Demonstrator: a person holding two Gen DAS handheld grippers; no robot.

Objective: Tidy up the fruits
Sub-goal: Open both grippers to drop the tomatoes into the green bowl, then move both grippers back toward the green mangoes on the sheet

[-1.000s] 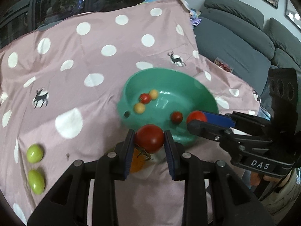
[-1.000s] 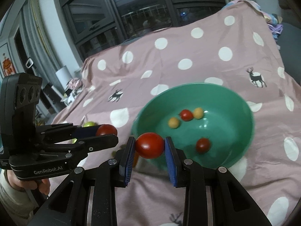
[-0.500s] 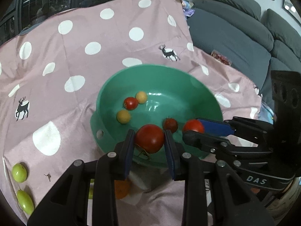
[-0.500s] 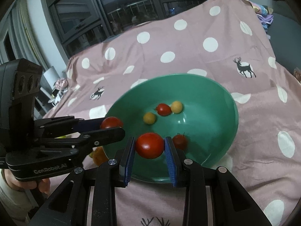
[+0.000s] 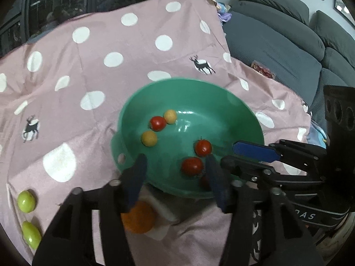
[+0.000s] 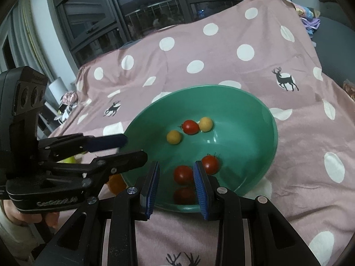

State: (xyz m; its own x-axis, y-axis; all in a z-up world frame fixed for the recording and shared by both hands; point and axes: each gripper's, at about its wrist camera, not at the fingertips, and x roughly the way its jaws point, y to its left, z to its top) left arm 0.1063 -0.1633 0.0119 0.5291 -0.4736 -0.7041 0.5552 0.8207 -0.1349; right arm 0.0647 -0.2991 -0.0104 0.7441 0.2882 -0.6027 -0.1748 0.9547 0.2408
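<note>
A green bowl point(image 5: 221, 97) point(image 6: 255, 115) sits on the pink dotted cloth with two yellow and several red cherry tomatoes in it. My left gripper point(image 5: 176, 159) point(image 6: 131, 148) hangs over the bowl's near-left rim, its jaws opening wide with nothing pressed between them. One red tomato point(image 5: 192, 166) point(image 6: 183, 174) lies loose on the bowl floor below both grippers. Another red tomato point(image 6: 184, 195) point(image 5: 204, 181) rests dimly against the near wall. My right gripper point(image 6: 176, 165) point(image 5: 229, 154) is over the near rim, pads apart and touching nothing.
Two green fruits point(image 5: 26, 201) lie on the cloth at the far left. An orange fruit point(image 5: 138, 217) point(image 6: 116, 182) sits just before the bowl beside a white object. A grey sofa point(image 5: 277, 48) stands to the right. A hand point(image 6: 15, 215) holds the left gripper.
Both grippers came forward over the bowl. The red tomato each one held has dropped out and now lies in the bowl. The left jaws have spread much wider.
</note>
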